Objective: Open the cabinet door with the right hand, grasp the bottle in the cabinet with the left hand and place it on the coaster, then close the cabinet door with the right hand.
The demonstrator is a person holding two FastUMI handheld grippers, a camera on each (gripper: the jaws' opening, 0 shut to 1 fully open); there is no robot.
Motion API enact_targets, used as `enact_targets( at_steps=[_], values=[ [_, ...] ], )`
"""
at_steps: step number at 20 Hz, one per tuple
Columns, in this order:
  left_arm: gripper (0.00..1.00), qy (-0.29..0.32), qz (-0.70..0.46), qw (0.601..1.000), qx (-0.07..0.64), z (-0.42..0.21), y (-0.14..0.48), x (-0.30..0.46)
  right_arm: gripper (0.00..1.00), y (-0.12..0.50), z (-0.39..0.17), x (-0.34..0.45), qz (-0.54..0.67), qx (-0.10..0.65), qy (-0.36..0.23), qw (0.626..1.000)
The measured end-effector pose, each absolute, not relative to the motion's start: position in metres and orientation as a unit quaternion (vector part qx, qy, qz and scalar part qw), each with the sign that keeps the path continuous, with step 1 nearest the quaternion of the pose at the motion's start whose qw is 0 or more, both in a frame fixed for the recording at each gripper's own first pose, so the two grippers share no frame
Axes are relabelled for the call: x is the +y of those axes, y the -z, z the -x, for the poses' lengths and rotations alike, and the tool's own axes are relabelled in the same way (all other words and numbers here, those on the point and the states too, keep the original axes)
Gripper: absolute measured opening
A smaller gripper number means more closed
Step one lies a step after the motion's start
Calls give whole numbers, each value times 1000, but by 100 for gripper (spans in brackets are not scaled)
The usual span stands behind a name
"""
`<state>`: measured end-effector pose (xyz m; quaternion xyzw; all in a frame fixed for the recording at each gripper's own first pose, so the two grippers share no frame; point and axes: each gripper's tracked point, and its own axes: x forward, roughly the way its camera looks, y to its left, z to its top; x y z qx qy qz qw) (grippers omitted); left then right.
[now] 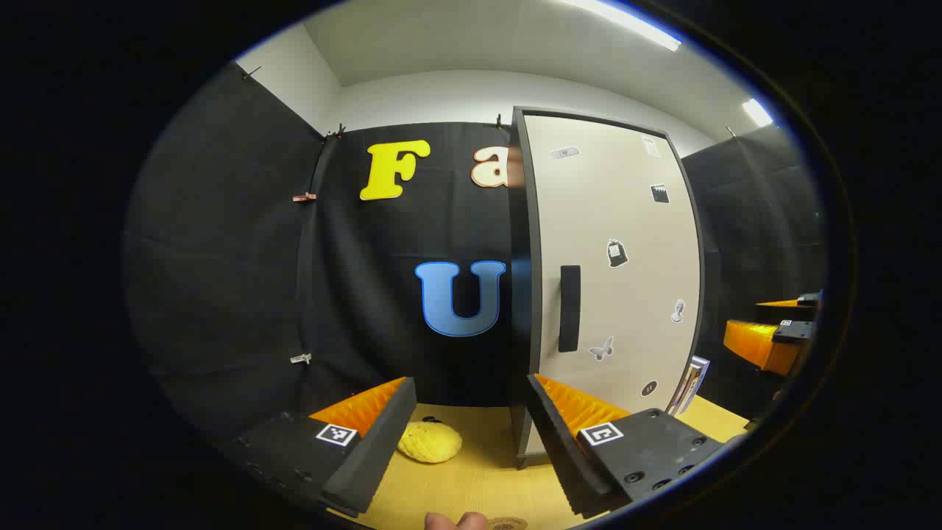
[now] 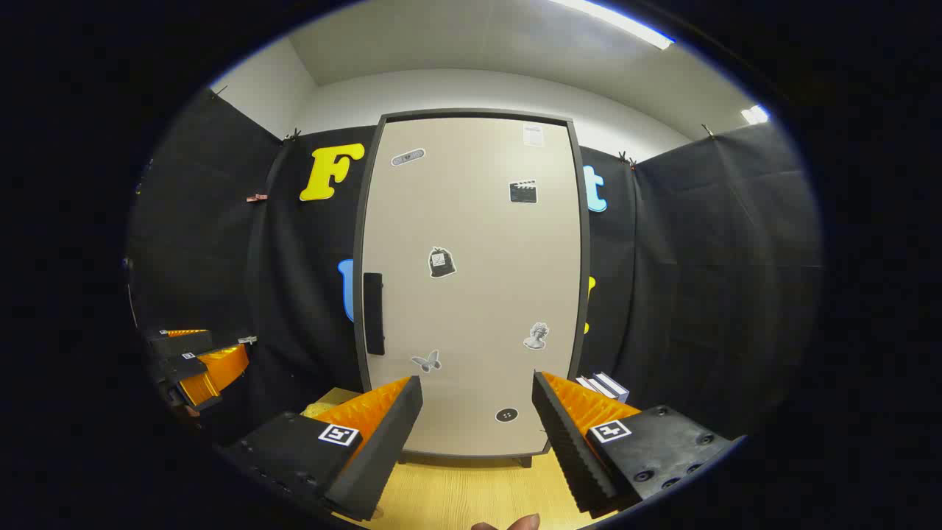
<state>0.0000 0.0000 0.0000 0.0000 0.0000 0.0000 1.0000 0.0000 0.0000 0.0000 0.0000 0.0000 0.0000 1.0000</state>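
A tall cabinet stands on the wooden table with its beige door shut, so its inside is hidden. A dark vertical handle sits on the door's left edge. My right gripper is open and faces the door from a short way off. In the left gripper view the cabinet door and its handle lie to the right. My left gripper is open, holds nothing and points at the black cloth left of the cabinet. A small brownish round coaster peeks in at the bottom edge.
A yellow sponge-like lump lies on the table near the cabinet's left foot. Books stand to the right of the cabinet. The other gripper shows at the far right, and the left gripper at the far left of the right gripper view.
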Motion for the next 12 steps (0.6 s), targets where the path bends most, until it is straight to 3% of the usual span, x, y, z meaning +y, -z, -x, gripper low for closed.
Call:
enact_targets(
  at_steps=[12],
  values=[
    [95, 8, -7, 1000, -4, 2, -1, -3, 98, 0, 4, 1, 1, -1, 1, 1000]
  ],
)
